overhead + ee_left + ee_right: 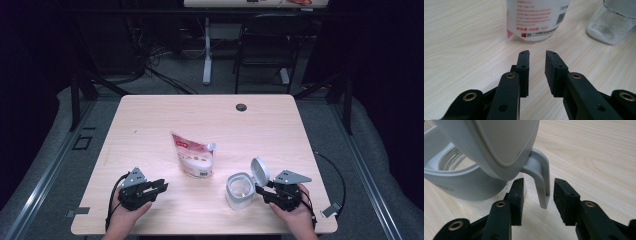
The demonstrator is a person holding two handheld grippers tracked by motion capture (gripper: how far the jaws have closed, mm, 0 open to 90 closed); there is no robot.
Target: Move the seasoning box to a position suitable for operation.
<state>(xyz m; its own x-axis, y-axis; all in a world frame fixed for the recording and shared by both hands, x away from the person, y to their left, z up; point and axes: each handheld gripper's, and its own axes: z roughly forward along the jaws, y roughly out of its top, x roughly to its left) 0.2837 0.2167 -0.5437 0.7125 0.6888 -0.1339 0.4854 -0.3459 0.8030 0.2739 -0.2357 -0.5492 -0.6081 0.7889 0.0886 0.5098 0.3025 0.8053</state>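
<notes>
A white and red spouted pouch stands near the middle of the table, its printed base close ahead in the left gripper view. To its right is a clear jar with a grey collar and a flipped-up grey lid. My left gripper rests low on the table, open, with nothing between its jaws, pointing at the pouch. My right gripper is open; the lid's hinge tab hangs between its jaws with a gap on each side.
A light wooden table with a round cable hole at the back. Behind the table stand a black chair and a desk leg. Cables trail from both grippers off the table's near corners.
</notes>
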